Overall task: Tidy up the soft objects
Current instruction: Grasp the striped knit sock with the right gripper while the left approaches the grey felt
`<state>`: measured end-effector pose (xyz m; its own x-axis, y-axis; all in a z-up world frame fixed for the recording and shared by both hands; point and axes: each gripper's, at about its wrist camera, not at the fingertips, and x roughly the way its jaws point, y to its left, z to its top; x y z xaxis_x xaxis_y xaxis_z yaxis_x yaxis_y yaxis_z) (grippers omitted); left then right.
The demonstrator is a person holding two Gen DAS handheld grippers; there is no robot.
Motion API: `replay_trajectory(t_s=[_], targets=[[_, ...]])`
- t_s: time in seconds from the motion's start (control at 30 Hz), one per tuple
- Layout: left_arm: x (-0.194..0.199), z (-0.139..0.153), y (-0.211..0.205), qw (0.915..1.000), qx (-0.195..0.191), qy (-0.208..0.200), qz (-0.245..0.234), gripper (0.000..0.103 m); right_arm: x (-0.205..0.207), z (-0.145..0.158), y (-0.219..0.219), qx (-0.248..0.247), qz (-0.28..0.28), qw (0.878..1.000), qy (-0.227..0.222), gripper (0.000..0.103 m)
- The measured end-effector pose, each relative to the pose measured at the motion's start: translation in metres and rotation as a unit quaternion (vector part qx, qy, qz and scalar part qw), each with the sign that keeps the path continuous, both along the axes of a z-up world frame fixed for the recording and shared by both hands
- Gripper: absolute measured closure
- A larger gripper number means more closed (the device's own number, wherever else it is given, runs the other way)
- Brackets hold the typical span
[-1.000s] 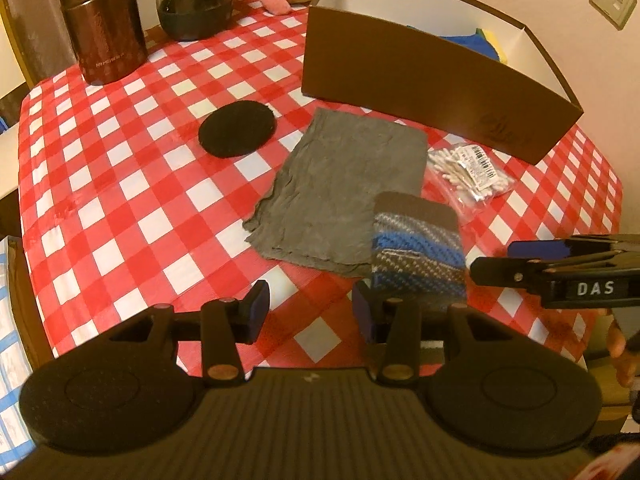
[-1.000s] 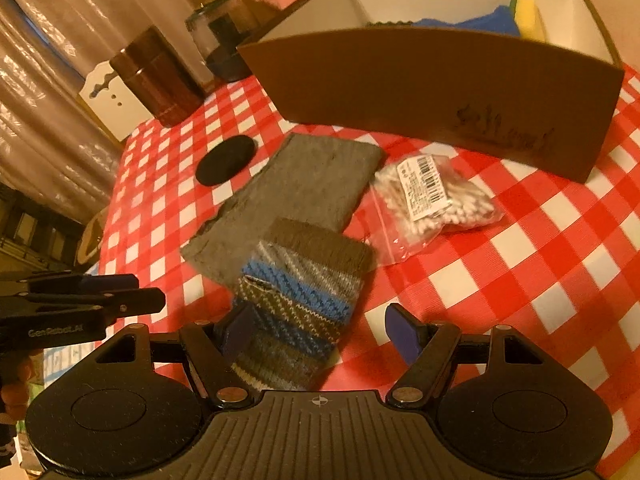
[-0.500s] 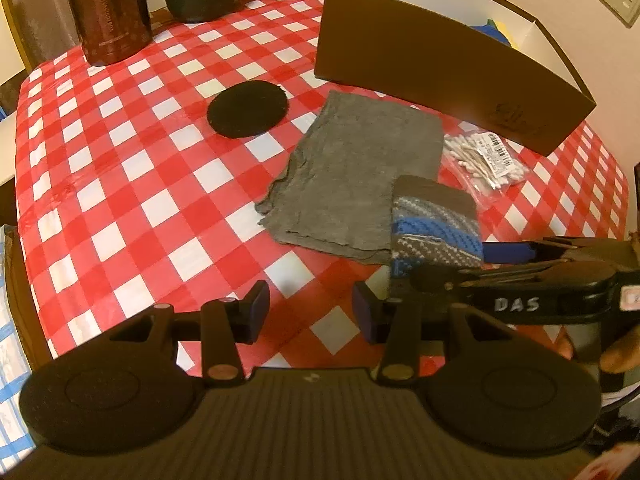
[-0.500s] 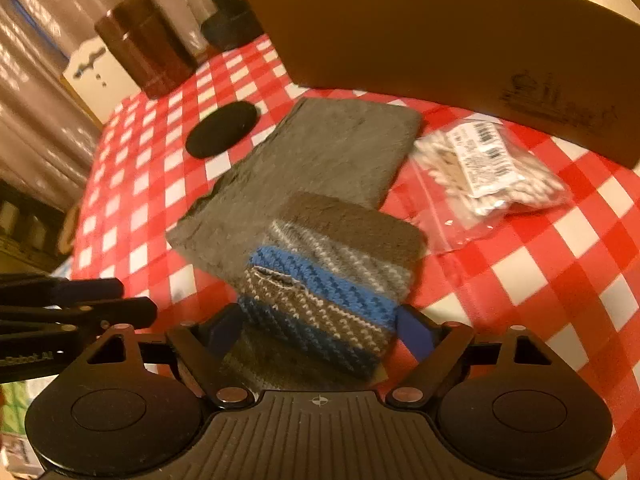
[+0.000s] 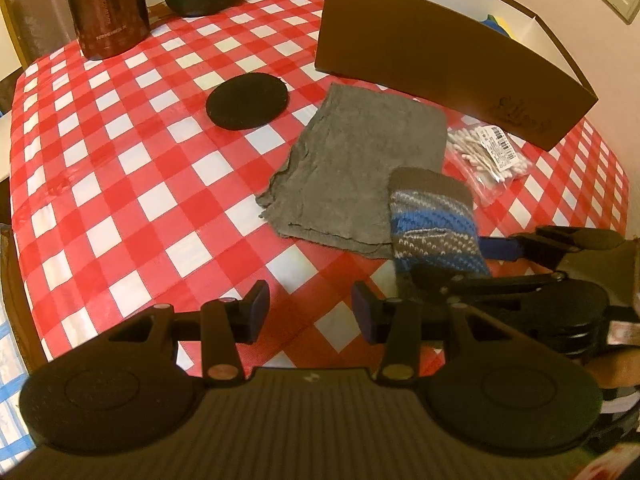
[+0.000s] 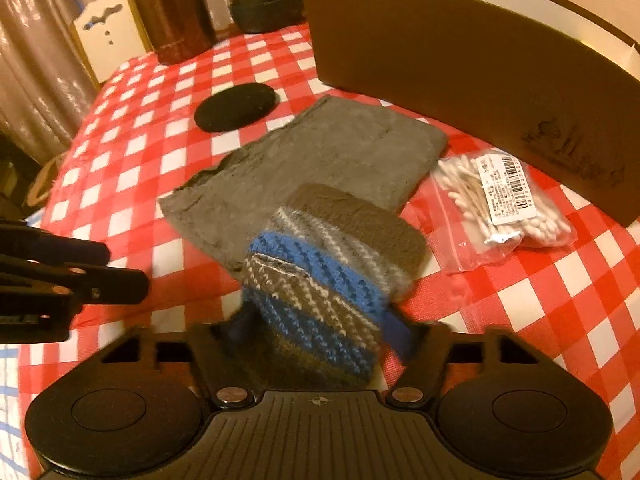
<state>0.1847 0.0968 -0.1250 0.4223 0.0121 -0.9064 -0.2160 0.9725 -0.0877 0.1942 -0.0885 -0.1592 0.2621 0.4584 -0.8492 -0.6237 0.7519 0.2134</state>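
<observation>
Striped knit sock (image 6: 320, 280), long axis apparently toward box (image 6: 480, 72)

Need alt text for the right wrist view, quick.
The right claw is closing around a striped knit piece lying partly on a grey cloth, on a red checked tablecloth.

The right tool (image 6: 320, 328) has dropped and just closed onto the striped knit (image 6: 320, 280).
</observation>
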Motion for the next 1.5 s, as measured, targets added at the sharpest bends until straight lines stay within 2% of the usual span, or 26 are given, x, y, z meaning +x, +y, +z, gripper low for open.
replay_trajectory(t_s=[0.03, 0.1, 0.13, 0.2, 0.3, 0.47, 0.7, 0.87, 1.0, 1.03, 1.1, 1.17, 1.23, 1.27, 1.3, 1.4, 1.5], targets=[[0.0, 0.0, 0.0, 1.0, 0.0, -0.001, -0.002, 0.061, 0.0, 0.001, -0.001, 0.006, 0.005, 1.0, 0.006, 0.062], [0.002, 0.0, -0.002, 1.0, 0.0, -0.003, -0.007, 0.061, -0.001, 0.003, -0.003, 0.017, 0.012, 1.0, 0.019, 0.073], [0.002, 0.001, -0.003, 0.9999, 0.0, -0.006, -0.009, 0.061, -0.001, 0.004, -0.004, 0.018, 0.012, 1.0, 0.021, 0.078], [0.003, 0.002, -0.005, 0.9998, 0.0, -0.012, -0.016, 0.06, -0.002, 0.007, -0.009, 0.025, 0.012, 0.999, 0.029, 0.08], [0.008, 0.002, -0.011, 0.9994, 0.002, -0.018, -0.028, 0.058, 0.001, 0.013, -0.023, 0.036, -0.001, 0.999, 0.04, 0.081], [0.02, -0.002, -0.028, 0.998, 0.007, -0.023, -0.058, 0.057, 0.008, 0.028, -0.051, 0.042, -0.029, 0.998, 0.025, 0.081], [0.039, -0.012, -0.066, 0.9906, 0.041, -0.032, -0.127, 0.049, 0.021, 0.039, -0.083, 0.055, -0.077, 0.995, 0.02, 0.081], [0.05, -0.025, -0.095, 0.9801, 0.091, -0.023, -0.175, 0.046, 0.028, 0.039, -0.102, 0.063, -0.097, 0.993, 0.029, 0.081], [0.055, -0.044, -0.111, 0.9653, 0.167, -0.01, -0.201, 0.046, 0.031, 0.037, -0.113, 0.067, -0.11, 0.991, 0.038, 0.081], [0.055, -0.047, -0.113, 0.9614, 0.183, -0.011, -0.205, 0.043, 0.031, 0.037, -0.116, 0.068, -0.113, 0.99, 0.04, 0.081], [0.054, -0.048, -0.113, 0.958, 0.194, -0.021, -0.21, 0.041, 0.032, 0.036, -0.12, 0.07, -0.117, 0.99, 0.041, 0.081], [0.057, -0.049, -0.112, 0.9585, 0.193, -0.024, -0.209, 0.04, 0.033, 0.036, -0.124, 0.071, -0.12, 0.989, 0.043, 0.081], [0.059, -0.048, -0.109, 0.9605, 0.186, -0.023, -0.206, 0.05, 0.034, 0.035, -0.125, 0.071, -0.123, 0.989, 0.045, 0.081], [0.061, -0.046, -0.108, 0.9621, 0.178, -0.021, -0.205, 0.065, 0.034, 0.034, -0.126, 0.072, -0.124, 0.989, 0.046, 0.081], [0.06, -0.044, -0.108, 0.9639, 0.171, -0.02, -0.203, 0.069, 0.035, 0.034, -0.127, 0.073, -0.125, 0.988, 0.047, 0.081], [0.059, -0.04, -0.11, 0.9609, 0.182, -0.029, -0.207, 0.073, 0.037, 0.034, -0.128, 0.075, -0.126, 0.988, 0.046, 0.081], [0.057, -0.043, -0.117, 0.953, 0.211, -0.032, -0.215, 0.069, 0.038, 0.032, -0.128, 0.075, -0.126, 0.988, 0.049, 0.081]])
